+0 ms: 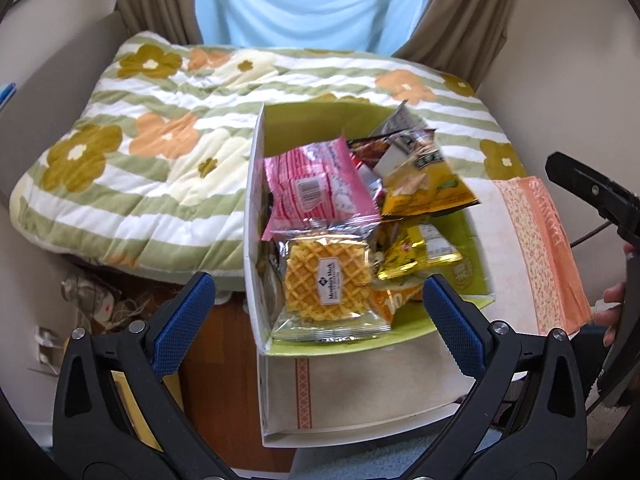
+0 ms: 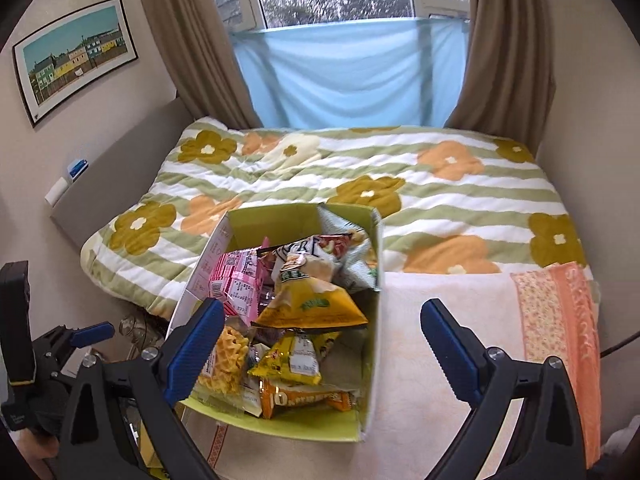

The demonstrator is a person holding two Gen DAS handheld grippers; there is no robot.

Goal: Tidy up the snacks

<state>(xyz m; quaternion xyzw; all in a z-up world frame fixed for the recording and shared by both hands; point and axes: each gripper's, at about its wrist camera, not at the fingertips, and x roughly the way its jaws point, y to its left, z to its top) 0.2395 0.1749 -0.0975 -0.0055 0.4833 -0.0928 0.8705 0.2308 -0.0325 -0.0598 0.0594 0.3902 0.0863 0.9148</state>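
Note:
An open box (image 1: 256, 200) with a green inside stands on a cream towel and is full of snack packs. On top lie a waffle pack (image 1: 328, 284), a pink pack (image 1: 316, 188) and a yellow chip bag (image 1: 428, 188). My left gripper (image 1: 320, 320) is open and empty, just above the box's near end. In the right wrist view the same box (image 2: 372, 344) holds the yellow chip bag (image 2: 312, 304), the pink pack (image 2: 236, 280) and an orange bar pack (image 2: 304, 398). My right gripper (image 2: 324, 344) is open and empty over the box's right wall.
The towel (image 2: 440, 340) with an orange patterned border (image 2: 560, 332) covers a white surface beside a bed with a flowered quilt (image 2: 440, 200). Curtains and a window are behind. Wooden floor and cables (image 1: 100, 300) lie left of the box.

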